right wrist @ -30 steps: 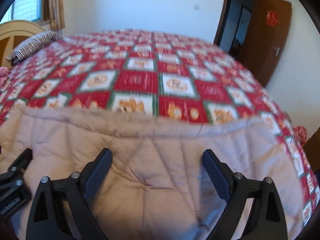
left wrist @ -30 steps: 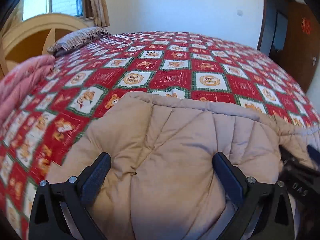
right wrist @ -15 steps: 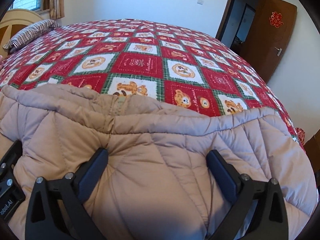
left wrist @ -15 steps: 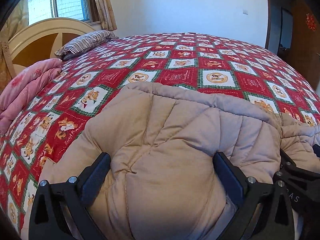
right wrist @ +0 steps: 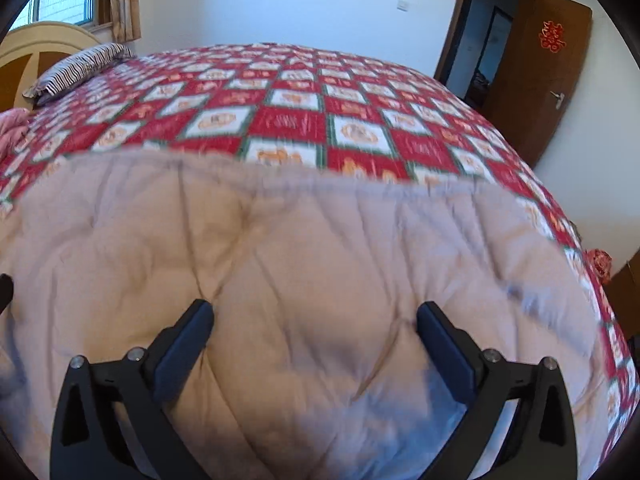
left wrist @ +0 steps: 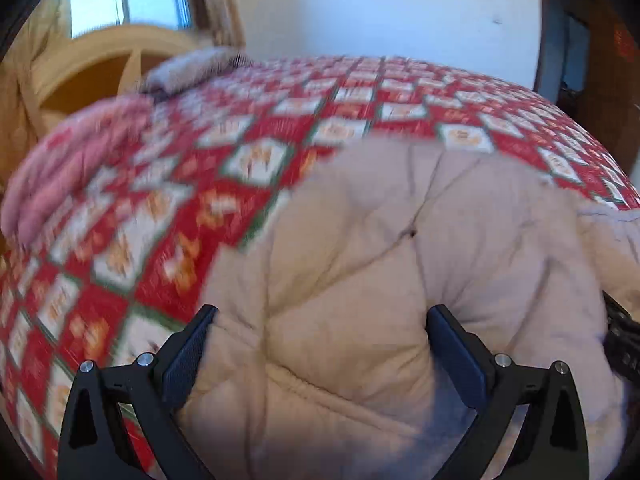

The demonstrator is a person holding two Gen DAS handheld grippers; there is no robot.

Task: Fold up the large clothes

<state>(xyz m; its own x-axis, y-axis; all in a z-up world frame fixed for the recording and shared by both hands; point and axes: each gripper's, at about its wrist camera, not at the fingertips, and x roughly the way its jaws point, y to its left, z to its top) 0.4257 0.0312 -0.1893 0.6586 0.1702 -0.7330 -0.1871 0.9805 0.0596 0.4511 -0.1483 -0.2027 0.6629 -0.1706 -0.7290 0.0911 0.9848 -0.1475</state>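
Coat (left wrist: 380,264) — higher now between both claws

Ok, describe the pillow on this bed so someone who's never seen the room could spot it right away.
Start at the big bed with the red patchwork quilt and follow it to the far left corner, by the curved wooden headboard under the window. The pillow lies there on the quilt. Its thin dark-and-white stripes set it apart from the pink bedding beside it and the puffy beige coat in front.
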